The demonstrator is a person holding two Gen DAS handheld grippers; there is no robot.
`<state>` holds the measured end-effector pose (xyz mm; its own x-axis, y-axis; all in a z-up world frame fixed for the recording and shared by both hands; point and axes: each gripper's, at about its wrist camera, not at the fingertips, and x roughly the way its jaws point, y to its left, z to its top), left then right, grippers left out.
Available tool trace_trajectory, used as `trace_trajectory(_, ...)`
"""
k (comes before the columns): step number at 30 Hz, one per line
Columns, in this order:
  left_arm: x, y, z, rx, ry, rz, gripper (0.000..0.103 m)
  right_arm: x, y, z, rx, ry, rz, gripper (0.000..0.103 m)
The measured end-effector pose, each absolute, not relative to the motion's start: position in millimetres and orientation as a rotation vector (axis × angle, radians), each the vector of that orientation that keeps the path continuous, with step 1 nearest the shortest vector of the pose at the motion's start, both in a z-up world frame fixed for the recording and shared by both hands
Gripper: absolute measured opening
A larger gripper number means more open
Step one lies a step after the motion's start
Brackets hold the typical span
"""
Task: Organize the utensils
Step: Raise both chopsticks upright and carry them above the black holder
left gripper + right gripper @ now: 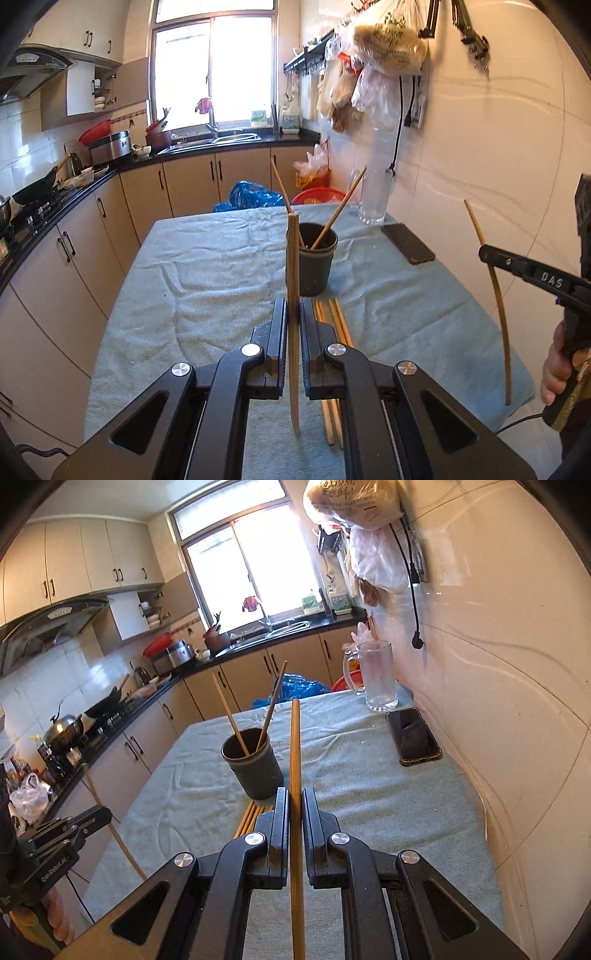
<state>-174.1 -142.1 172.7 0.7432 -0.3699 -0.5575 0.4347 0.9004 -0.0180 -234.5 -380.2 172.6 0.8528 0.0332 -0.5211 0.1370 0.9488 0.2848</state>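
My left gripper [293, 306] is shut on a wooden chopstick [293, 258] that stands nearly upright between its fingers, just in front of a dark cup [317, 262]. Two chopsticks lean inside that cup. Several more chopsticks [334, 321] lie on the towel beside the cup's base. My right gripper [294, 795] is shut on another chopstick [295, 746], with the cup [255, 768] ahead and slightly left. Each gripper also shows in the other's view: the right gripper [489, 254] with its chopstick [496, 295], and the left gripper [103, 812] at the left edge.
A pale green towel [207, 280] covers the table. A phone [413, 738] lies at the right near the tiled wall, and a glass mug [376, 675] stands behind it. Cabinets and a stove counter run along the left, with bags on the floor beyond the table.
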Motion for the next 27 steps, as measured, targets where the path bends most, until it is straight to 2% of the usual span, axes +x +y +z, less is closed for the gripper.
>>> trace_trajectory(15,-165,-139,201,0.056,0.544,-0.502,0.006,-220,-373,184,0.302,0.465,-0.071,0.008)
trace_trajectory(27,-86,-159,255,-0.009,0.509,-0.531,0.006,-125,-349,214,0.274,0.401,0.010,0.008)
